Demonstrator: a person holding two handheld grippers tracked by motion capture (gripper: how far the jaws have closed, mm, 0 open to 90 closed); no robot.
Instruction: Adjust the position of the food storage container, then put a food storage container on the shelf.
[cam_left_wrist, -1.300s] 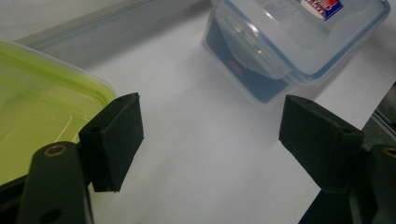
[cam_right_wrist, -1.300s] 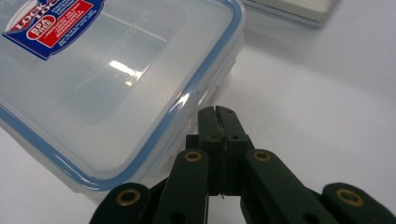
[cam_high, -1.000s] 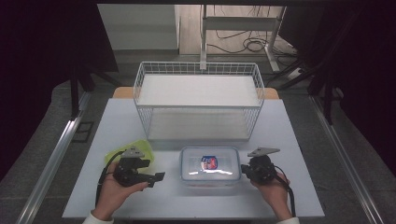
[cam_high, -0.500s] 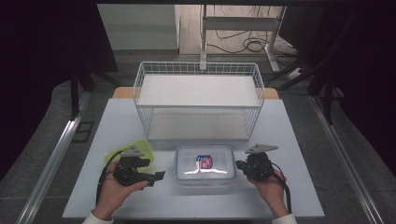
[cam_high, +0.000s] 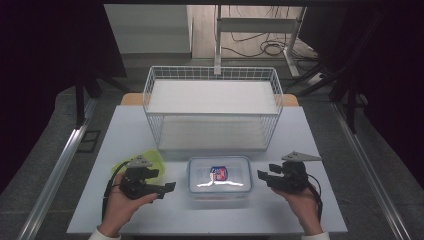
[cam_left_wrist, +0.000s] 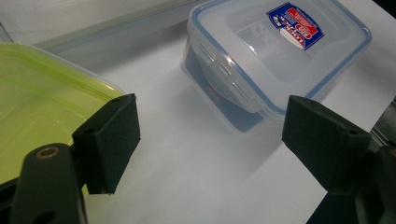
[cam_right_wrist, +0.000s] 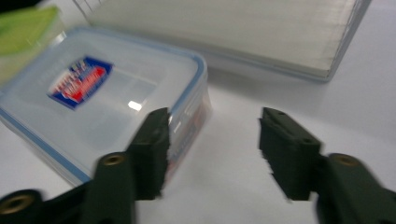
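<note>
A clear lidded box (cam_high: 219, 176) lay flat near the front edge of the desk (cam_high: 325, 210), about midway along it, its blue-sealed lid on and a red-and-blue label on top. The left tongs (cam_high: 169, 187) sat just off the box's left side with the jaws spread wide and nothing between them; in the left gripper view the box's side clip (cam_left_wrist: 229, 81) lay ahead of the pads. The right tongs (cam_high: 260, 175) sat just off the box's right side. Their jaws had just been opening and held nothing, though in the right gripper view one pad (cam_right_wrist: 154, 149) stood at the box's near corner.

A green lid (cam_high: 140, 162) lay behind the left tongs, and a wire basket (cam_high: 212, 75) stood toward the desk's back edge.

The box looked light and rigid, of thin hard plastic, apparently empty, with smooth walls likely to slip under the pads. It seemed unlikely to crush, but a one-sided pinch would probably skid it over the desk. The better holds appeared to be the lid's rim and the side clips, where a pad could catch an edge, or both short sides taken together, one tongs on each.
</note>
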